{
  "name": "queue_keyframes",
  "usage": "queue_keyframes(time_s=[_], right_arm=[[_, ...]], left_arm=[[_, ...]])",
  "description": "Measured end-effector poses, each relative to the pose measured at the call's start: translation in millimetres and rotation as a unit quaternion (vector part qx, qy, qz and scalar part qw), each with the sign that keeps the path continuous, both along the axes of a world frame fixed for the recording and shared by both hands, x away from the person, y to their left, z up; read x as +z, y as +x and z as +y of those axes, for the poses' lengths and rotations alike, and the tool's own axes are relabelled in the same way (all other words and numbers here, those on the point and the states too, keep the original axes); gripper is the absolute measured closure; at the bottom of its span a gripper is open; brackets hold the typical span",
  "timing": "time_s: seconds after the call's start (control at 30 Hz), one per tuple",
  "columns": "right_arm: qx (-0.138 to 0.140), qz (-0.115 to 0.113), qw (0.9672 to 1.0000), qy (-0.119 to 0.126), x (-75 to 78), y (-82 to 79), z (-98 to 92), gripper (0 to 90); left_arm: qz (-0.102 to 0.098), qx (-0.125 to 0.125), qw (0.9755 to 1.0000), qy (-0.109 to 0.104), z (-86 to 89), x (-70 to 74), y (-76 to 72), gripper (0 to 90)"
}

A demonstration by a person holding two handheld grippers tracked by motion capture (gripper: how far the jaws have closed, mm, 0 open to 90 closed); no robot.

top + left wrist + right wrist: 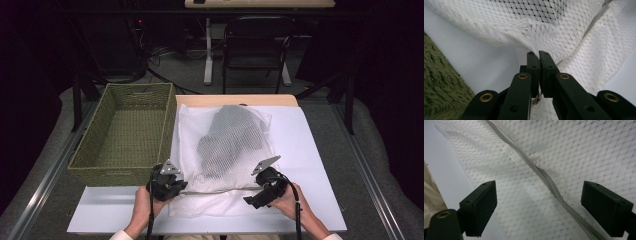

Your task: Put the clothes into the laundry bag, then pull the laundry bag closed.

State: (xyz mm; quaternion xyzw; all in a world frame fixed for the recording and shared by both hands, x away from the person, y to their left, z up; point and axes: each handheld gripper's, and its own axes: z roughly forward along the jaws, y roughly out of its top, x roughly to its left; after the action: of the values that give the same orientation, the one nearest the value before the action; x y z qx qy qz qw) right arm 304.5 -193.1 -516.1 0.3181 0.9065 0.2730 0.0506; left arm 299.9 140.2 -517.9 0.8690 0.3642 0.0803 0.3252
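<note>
Mesh laundry bag (222, 150), dark garment inside, flat on surface: left gripper (539, 56) jaws clenched on bag edge by zipper pull, right gripper (539, 207) jaws released astride zipper (544, 177); risk: mesh bunches, zipper snags.

White mesh laundry bag (222, 150) lies flat on the white table top, just right of the green woven basket. A dark garment (227, 137) shows through the mesh in the bag's upper middle. A grey zipper (549, 183) runs along the near edge, slightly buckled. The mesh is bunched and lifted at the near left corner (534, 47).
</note>
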Motion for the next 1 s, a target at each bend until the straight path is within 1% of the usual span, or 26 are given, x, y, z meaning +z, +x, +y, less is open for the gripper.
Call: queue_keyframes(time_s=[0.1,0.17,0.2,0.23,0.27,0.33,0.37,0.4,0.43,0.47,0.5,0.53,0.57,0.6,0.67,0.7,0.73,0.87,0.9,0.93,1.0], right_arm=[[0.006,0.001,1.0000,0.001,-0.8,0.0,1.4,10.6],[0.007,0.004,1.0000,0.000,-0.6,-1.5,3.1,9.6],[0.012,0.002,0.9999,-0.001,-0.4,-1.4,3.4,9.3],[0.012,0.003,0.9999,0.001,-0.2,-2.0,4.5,9.2],[0.018,0.002,0.9998,0.003,0.0,-1.9,4.9,9.1],[0.022,0.003,0.9997,0.008,0.3,-2.6,7.3,8.2],[0.024,0.006,0.9997,0.009,0.3,-3.2,9.1,7.3],[0.029,0.007,0.9995,0.011,-0.1,-3.3,10.7,6.5],[0.030,0.010,0.9994,0.011,-0.1,-4.3,13.1,5.4],[0.037,0.011,0.9992,0.012,-0.4,-4.3,14.7,5.1],[0.040,0.014,0.9989,0.017,0.1,-5.1,16.7,5.1],[0.043,0.016,0.9987,0.024,0.8,-6.4,19.2,5.1],[0.049,0.014,0.9983,0.026,1.4,-6.8,21.1,5.1],[0.051,0.018,0.9981,0.030,2.1,-8.1,24.2,4.8],[0.060,0.017,0.9974,0.037,3.1,-8.8,29.2,4.2],[0.066,0.021,0.9968,0.040,3.0,-8.8,32.2,3.2],[0.066,0.026,0.9966,0.043,3.4,-9.7,35.7,2.9],[0.085,0.020,0.9949,0.050,4.5,-9.4,48.5,2.7],[0.084,0.020,0.9950,0.052,5.1,-10.0,51.7,3.9],[0.087,0.013,0.9947,0.054,5.8,-9.7,54.6,5.5],[0.094,0.014,0.9935,0.062,6.2,-8.7,60.5,7.3]], left_arm=[[0.000,-0.003,1.0000,0.000,-0.9,1.1,-0.4,87.7],[0.000,-0.005,1.0000,-0.003,-2.2,2.8,-0.9,87.7],[-0.002,-0.006,1.0000,-0.007,-2.9,3.4,-1.0,87.7],[0.000,-0.008,0.9999,-0.010,-3.8,4.3,-1.2,87.8],[-0.003,-0.010,0.9999,-0.010,-4.6,5.1,-1.4,87.8],[-0.003,-0.015,0.9998,-0.010,-6.4,6.6,-2.1,87.8],[-0.004,-0.014,0.9998,-0.013,-7.9,6.8,-2.5,87.8],[-0.007,-0.016,0.9998,-0.010,-8.8,7.6,-2.3,87.8],[-0.006,-0.017,0.9997,-0.014,-10.0,8.2,-2.2,87.8],[-0.007,-0.018,0.9997,-0.013,-10.7,8.8,-1.7,87.8],[-0.007,-0.018,0.9997,-0.016,-11.7,9.3,-1.4,87.8],[-0.006,-0.019,0.9997,-0.017,-12.5,9.7,-1.0,87.7],[-0.007,-0.020,0.9996,-0.018,-12.9,10.3,-0.6,87.7],[-0.006,-0.021,0.9996,-0.019,-13.5,10.4,-0.6,87.7],[-0.006,-0.021,0.9996,-0.021,-14.4,10.8,-0.7,87.7],[-0.006,-0.021,0.9995,-0.021,-14.4,11.0,-0.8,87.7],[-0.006,-0.021,0.9995,-0.021,-14.4,11.2,-0.8,87.7],[-0.006,-0.021,0.9995,-0.023,-13.3,12.3,0.1,87.7],[-0.005,-0.021,0.9995,-0.023,-13.1,12.7,0.2,87.7],[-0.005,-0.022,0.9995,-0.022,-12.7,13.1,0.3,87.7],[-0.004,-0.020,0.9995,-0.026,-12.3,13.7,0.4,87.7]])
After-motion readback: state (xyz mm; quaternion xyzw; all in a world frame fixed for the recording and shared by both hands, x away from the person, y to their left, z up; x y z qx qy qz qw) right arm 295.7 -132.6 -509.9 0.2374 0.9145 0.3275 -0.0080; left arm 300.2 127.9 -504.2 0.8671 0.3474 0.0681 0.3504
